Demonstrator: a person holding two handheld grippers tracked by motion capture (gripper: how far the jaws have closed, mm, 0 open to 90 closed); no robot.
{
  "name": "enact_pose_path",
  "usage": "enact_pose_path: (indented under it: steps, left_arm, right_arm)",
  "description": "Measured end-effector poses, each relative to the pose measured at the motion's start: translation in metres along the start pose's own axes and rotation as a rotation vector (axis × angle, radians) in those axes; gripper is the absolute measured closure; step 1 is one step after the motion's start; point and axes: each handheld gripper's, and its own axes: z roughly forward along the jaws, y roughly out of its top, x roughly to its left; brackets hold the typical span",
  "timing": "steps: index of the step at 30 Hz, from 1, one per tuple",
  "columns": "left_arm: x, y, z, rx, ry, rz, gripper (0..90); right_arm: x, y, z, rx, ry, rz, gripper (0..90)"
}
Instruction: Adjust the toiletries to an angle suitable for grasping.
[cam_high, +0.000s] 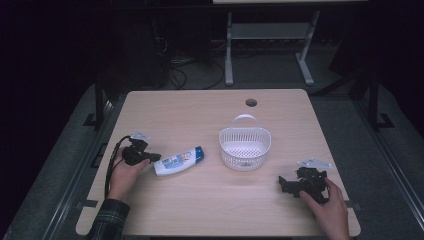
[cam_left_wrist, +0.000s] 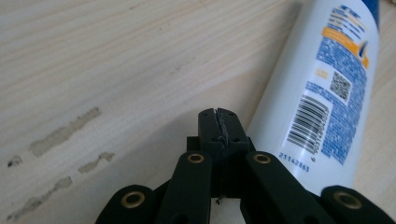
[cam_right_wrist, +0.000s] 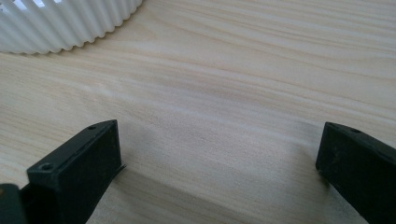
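A white bottle (cam_high: 178, 161) with a blue cap and a blue and orange label lies on its side on the wooden table (cam_high: 200, 200), left of centre. My left gripper (cam_high: 154, 158) rests just at the bottle's base end, its jaws pressed together with nothing between them. In the left gripper view the shut tips (cam_left_wrist: 219, 122) sit beside the bottle (cam_left_wrist: 322, 93), which runs up the right side with its barcode showing. My right gripper (cam_high: 283, 184) rests low at the table's right front, jaws wide apart over bare wood (cam_right_wrist: 219, 154).
A white slotted basket (cam_high: 245, 147) with a handle stands right of centre, between the bottle and my right gripper; its ribbed wall (cam_right_wrist: 60, 23) lies ahead of the right jaws. A round cable hole (cam_high: 251, 102) is near the far edge.
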Motion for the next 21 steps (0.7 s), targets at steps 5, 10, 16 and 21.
enact_pose_path:
  steps: [5, 10, 16, 21]
  left_arm:
    - [-0.004, -0.006, -0.005, 0.005, -0.015, 0.003, 90.0]
    - [-0.011, -0.011, -0.008, 0.013, -0.021, 0.01, 89.9]
    - [-0.018, -0.016, -0.009, 0.033, -0.035, 0.024, 90.0]
    - [-0.022, -0.021, -0.009, 0.05, -0.044, 0.034, 90.0]
  right_arm:
    - [0.0, 0.0, 0.0, 0.0, 0.0, 0.0, 0.0]
    - [0.0, 0.0, 0.0, 0.0, 0.0, 0.0, 0.0]
    - [0.0, 0.0, 0.0, 0.0, 0.0, 0.0, 0.0]
    - [0.0, 0.0, 0.0, 0.0, 0.0, 0.0, 0.0]
